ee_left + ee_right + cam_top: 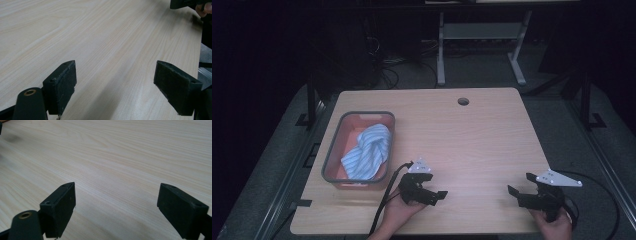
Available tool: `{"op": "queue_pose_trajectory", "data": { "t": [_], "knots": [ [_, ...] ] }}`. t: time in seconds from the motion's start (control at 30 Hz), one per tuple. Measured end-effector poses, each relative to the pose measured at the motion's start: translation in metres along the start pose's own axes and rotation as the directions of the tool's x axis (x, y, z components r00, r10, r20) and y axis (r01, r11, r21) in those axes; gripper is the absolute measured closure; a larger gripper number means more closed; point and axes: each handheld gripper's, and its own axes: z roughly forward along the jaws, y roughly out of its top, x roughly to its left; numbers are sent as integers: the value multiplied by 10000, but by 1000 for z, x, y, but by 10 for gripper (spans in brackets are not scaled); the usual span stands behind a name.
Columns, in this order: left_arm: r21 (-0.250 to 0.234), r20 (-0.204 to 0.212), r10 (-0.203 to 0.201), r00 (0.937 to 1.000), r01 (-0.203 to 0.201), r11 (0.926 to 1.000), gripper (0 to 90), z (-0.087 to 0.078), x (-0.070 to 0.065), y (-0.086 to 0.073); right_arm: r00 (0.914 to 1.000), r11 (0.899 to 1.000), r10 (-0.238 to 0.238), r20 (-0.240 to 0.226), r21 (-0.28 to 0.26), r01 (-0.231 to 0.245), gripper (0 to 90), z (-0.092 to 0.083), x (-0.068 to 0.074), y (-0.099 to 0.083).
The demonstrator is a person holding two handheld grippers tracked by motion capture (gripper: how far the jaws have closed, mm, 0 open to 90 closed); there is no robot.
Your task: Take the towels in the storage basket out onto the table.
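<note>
Striped cloth [368,152], one piece in blue and white, lies bundled in the single grey-rimmed bin [331,150] at the bench's left side, well apart from both hands. Nearest me, two grippers sit low over the front edge of the bench [477,140]: the left gripper [438,196] just right of the bin's near corner, the right gripper [518,191] close to the right edge. Both sets of jaws are spread wide with nothing between them. Bare wood runs between the grippers and back to one round cable hole [463,101] near the far edge.
</note>
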Motion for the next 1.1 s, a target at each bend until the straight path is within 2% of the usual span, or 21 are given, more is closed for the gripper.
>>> {"op": "queue_pose_trajectory", "data": {
  "t": [0.17, 0.3, 0.4, 0.5, 0.63, 0.73, 0.93, 1.1],
  "knots": [
    [-156, 59, 6, 10000, -5, 9999, 179, -2, 0, 5, 9999, 10000, -82, -67, 55, 83, 148, 2, 3, 1],
    [-62, 130, -70, 9999, 71, 10000, 180, -2, 0, 9, 9999, 10000, -87, -65, 10, 87, 148, 1, 4, 1],
    [-259, 189, -170, 9997, 174, 9995, 180, -6, 1, 11, 10000, 10000, -14, -14, -66, 14, 148, -1, 2, 1],
    [-243, 47, 64, 10000, -63, 9997, 180, -11, -1, 17, 10000, 9999, 26, 18, -137, -26, 147, -3, 1, 0],
    [-289, 132, 144, 9998, -140, 9995, 180, -13, -4, 21, 10000, 9999, -62, 60, -133, 62, 147, -4, 2, 1],
    [-199, 137, 348, 9993, -345, 9992, 179, -14, -9, 25, 9999, 9999, -117, 62, -111, 117, 147, -3, 4, 2],
    [-114, 285, 207, 9994, -204, 9997, 179, -10, -7, 35, 9998, 9998, -184, -4, -95, 184, 147, -3, 7, 2],
    [-97, 511, 141, 9986, -136, 9999, 206, -12, -5, 51, 9999, 9997, -155, 30, -162, 156, 147, -4, 6, 1]
  ]
}}
